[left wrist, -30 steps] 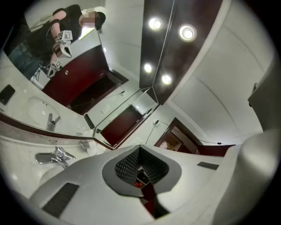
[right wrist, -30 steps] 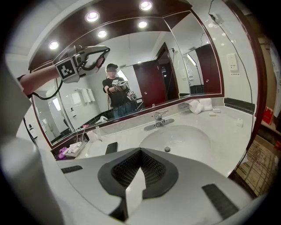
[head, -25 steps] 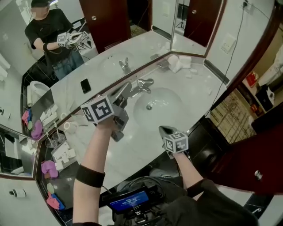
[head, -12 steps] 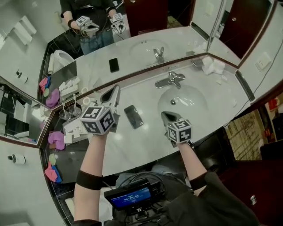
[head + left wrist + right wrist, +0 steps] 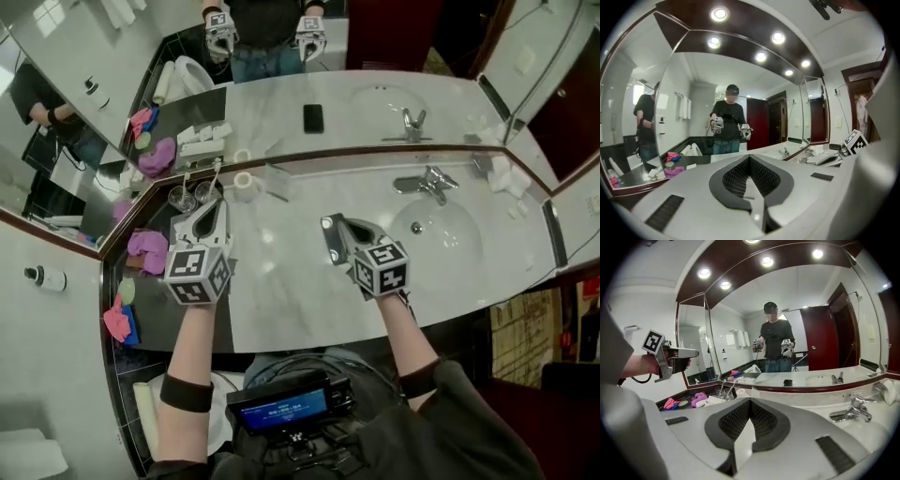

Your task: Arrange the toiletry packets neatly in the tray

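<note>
Marble tabletop (image 5: pixel 281 291), my left tongs (image 5: pixel 216 206) closed on nothing near the glasses (image 5: pixel 183 198), my right tongs (image 5: pixel 328 225) closed, empty, white packets (image 5: pixel 715 400) at the left end beside a purple cloth (image 5: pixel 148 249)

Two tongs (image 5: pixel 219 206) (image 5: pixel 329 226), two glasses (image 5: pixel 184 199), one faucet (image 5: pixel 427 181)

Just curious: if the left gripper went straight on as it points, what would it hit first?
Likely the drinking glasses by the mirror, right ahead of the left gripper in the head view; held high, it might clear them and meet the mirror.
</note>
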Demonstrator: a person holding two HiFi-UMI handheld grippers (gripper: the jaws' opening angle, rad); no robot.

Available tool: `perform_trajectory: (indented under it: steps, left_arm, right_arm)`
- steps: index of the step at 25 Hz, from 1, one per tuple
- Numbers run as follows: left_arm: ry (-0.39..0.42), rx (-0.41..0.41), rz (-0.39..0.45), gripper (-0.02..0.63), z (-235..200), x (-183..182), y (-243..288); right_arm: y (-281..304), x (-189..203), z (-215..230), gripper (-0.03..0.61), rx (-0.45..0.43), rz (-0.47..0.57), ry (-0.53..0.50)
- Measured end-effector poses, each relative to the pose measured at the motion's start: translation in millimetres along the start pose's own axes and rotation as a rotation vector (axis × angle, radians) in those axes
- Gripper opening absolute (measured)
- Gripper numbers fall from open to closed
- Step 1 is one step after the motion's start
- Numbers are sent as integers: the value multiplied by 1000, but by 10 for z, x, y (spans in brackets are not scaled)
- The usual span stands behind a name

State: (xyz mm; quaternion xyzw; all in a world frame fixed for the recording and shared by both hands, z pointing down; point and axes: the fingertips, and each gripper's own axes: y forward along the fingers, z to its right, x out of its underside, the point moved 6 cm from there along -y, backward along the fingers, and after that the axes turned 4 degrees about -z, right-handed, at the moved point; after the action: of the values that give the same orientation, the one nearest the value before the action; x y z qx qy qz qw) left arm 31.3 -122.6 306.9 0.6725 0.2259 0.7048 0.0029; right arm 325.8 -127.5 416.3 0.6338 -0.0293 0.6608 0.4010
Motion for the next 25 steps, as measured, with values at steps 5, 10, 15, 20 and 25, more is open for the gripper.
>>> perform_trajectory:
  steps: [5, 10, 15, 20, 25]
  left_arm:
    - [-52, -109, -33, 0, -688, 379, -399]
    - [-69, -197, -62, 0, -1145, 712, -755]
    - [-117, -240, -98, 0, -1445, 1031, -1092]
    - [-99, -291, -134, 0, -1728, 1290, -1420]
    - [-115, -324, -157, 0, -2018, 1520, -1658]
  right_arm:
    - [459, -168, -551, 14, -71, -15, -54]
    - [805, -275, -1052, 15, -133, -21, -110]
    - [1076, -305, -1537, 15, -205, -37, -166]
    - [1290, -247, -1976, 15, -270, -72, -218]
    - [1404, -216, -2422, 15, -360, -73, -274]
